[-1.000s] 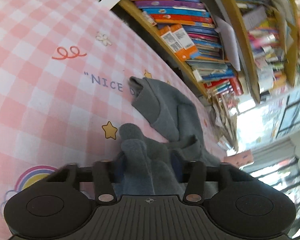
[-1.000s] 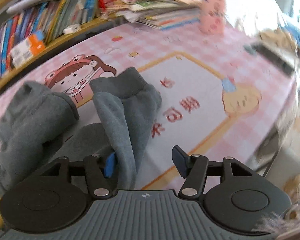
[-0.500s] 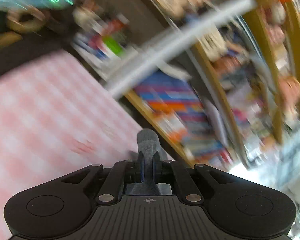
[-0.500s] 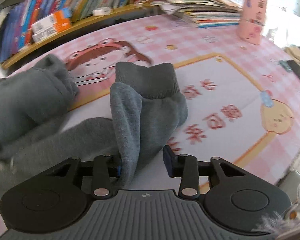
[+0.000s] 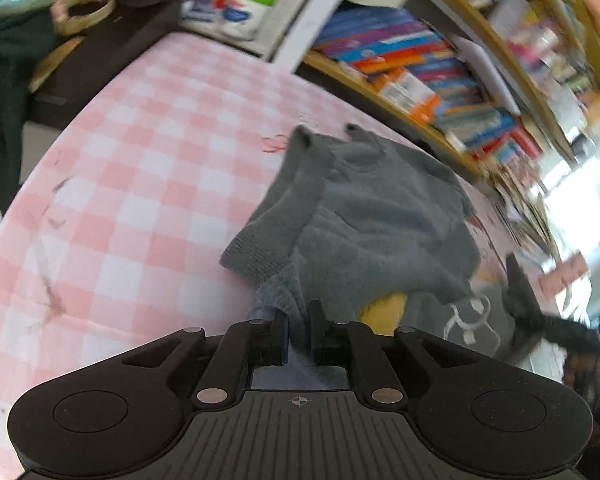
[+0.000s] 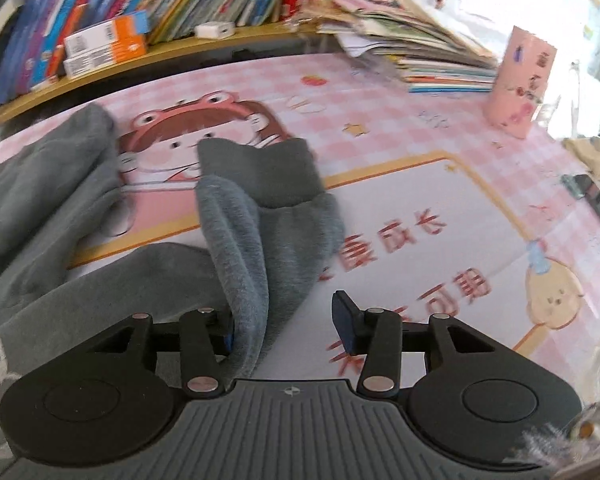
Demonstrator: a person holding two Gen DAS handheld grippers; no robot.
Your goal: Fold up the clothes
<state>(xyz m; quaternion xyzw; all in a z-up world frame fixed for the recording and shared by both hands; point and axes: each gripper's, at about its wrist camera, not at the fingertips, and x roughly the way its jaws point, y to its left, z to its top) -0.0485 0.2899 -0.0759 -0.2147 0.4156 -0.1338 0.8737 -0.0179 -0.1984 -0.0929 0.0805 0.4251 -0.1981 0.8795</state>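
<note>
A grey sweatshirt (image 5: 380, 220) lies crumpled on the pink checked tablecloth (image 5: 140, 184). My left gripper (image 5: 299, 332) is shut on a fold of its fabric at the near edge. A white logo (image 5: 470, 320) shows on the body to the right. In the right wrist view my right gripper (image 6: 284, 320) is open, and a grey sleeve (image 6: 260, 216) with a ribbed cuff drapes between its fingers, against the left finger (image 6: 224, 326). Another bunched part of the sweatshirt (image 6: 40, 192) lies to the left.
A wooden bookshelf (image 6: 148, 16) packed with books runs along the table's far side. A stack of magazines (image 6: 420, 52) and a pink box (image 6: 520, 80) stand at the far right. Dark clothing and clutter (image 5: 4, 80) sit beyond the table's left end.
My left gripper closed on the grey fabric, swung up and came back down over the sweatshirt. My right gripper stayed open with the sleeve between its fingers and shifted slightly.
</note>
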